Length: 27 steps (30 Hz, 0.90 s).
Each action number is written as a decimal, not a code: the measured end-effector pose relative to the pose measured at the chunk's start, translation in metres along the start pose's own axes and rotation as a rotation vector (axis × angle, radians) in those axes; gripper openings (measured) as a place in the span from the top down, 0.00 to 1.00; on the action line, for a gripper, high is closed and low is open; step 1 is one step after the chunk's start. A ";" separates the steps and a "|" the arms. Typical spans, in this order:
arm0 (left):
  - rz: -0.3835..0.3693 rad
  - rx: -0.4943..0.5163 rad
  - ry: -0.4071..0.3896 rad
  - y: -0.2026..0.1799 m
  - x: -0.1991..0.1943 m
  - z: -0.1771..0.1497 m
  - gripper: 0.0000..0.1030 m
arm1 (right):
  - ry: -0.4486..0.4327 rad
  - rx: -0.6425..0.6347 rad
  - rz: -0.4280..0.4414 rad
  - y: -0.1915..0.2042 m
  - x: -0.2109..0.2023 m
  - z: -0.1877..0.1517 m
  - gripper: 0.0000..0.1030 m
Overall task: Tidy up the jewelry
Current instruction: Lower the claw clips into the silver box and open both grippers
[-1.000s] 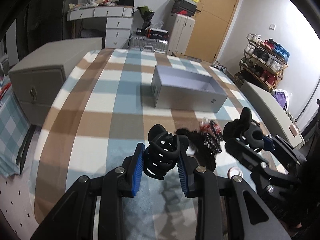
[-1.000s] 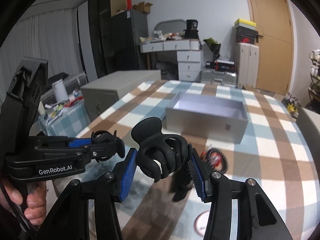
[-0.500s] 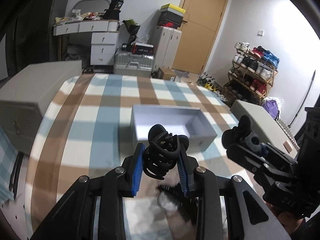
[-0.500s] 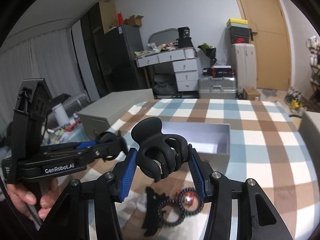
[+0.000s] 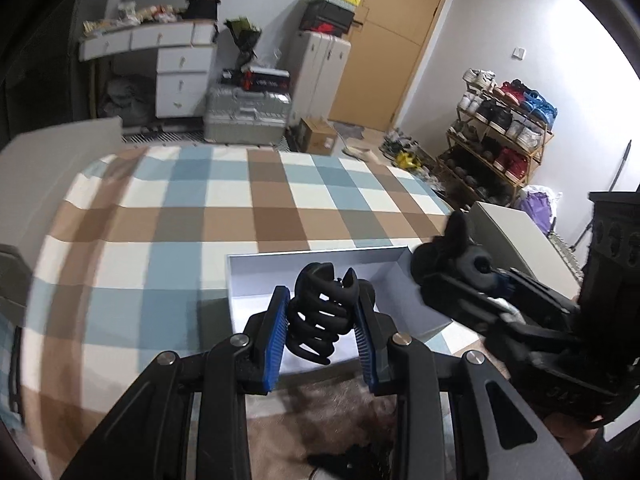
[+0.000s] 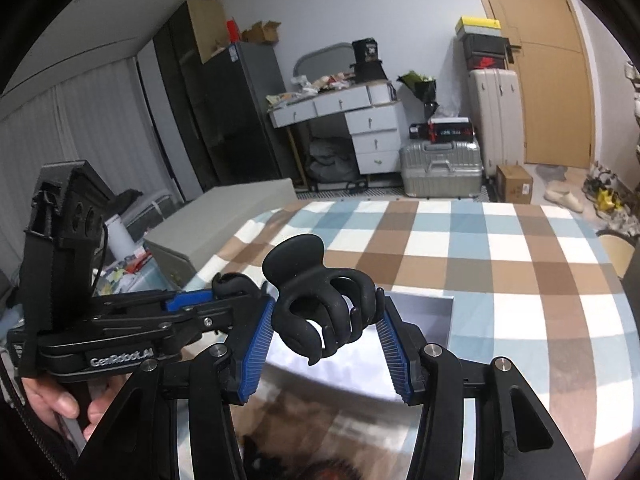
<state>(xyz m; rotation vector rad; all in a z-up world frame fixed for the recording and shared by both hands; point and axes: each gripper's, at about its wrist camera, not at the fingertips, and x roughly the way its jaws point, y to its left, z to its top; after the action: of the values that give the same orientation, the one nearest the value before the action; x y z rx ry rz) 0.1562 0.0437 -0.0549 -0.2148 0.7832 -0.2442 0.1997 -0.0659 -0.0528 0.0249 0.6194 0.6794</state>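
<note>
Both jaws are clenched: the left gripper [image 5: 322, 320] grasps one claw clip [image 5: 320, 314], the right gripper [image 6: 326, 330] another black clip [image 6: 320, 308]. Both hang over the grey box's [image 5: 256, 300] near edge, which looks empty, so nothing appears stored yet. Dark, blurred pieces [image 5: 348, 456] remain on the bed's near edge.

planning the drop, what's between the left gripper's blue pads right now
A black claw clip, pinched between the blue pads above the grey box, in the left wrist view.

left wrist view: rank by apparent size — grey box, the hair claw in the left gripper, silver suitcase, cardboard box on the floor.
1. grey box
2. hair claw and silver suitcase: look alike, and the claw sits close to the lens, so unranked
3. cardboard box
</note>
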 end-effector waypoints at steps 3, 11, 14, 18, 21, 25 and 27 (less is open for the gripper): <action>-0.021 0.000 0.042 0.000 0.014 -0.001 0.75 | 0.053 -0.007 -0.006 -0.005 0.019 -0.003 0.51; -0.026 -0.011 0.090 0.001 0.030 -0.001 0.75 | 0.156 0.046 -0.024 -0.025 0.050 -0.010 0.51; -0.029 -0.017 0.097 0.003 0.032 -0.001 0.75 | 0.169 0.038 -0.033 -0.025 0.051 -0.011 0.51; -0.041 -0.046 0.105 0.008 0.035 0.000 0.75 | 0.170 0.043 -0.028 -0.026 0.054 -0.011 0.50; -0.041 -0.049 0.100 0.009 0.035 0.002 0.74 | 0.163 0.051 -0.036 -0.027 0.053 -0.011 0.50; -0.017 -0.026 0.083 0.005 0.032 0.003 0.68 | 0.151 0.061 -0.033 -0.027 0.049 -0.012 0.49; -0.013 -0.033 0.079 0.007 0.031 0.004 0.52 | 0.134 0.069 -0.033 -0.029 0.042 -0.011 0.49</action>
<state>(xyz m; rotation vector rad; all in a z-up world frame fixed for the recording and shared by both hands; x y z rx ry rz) 0.1808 0.0417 -0.0749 -0.2430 0.8643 -0.2534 0.2355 -0.0658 -0.0904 0.0337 0.7702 0.6308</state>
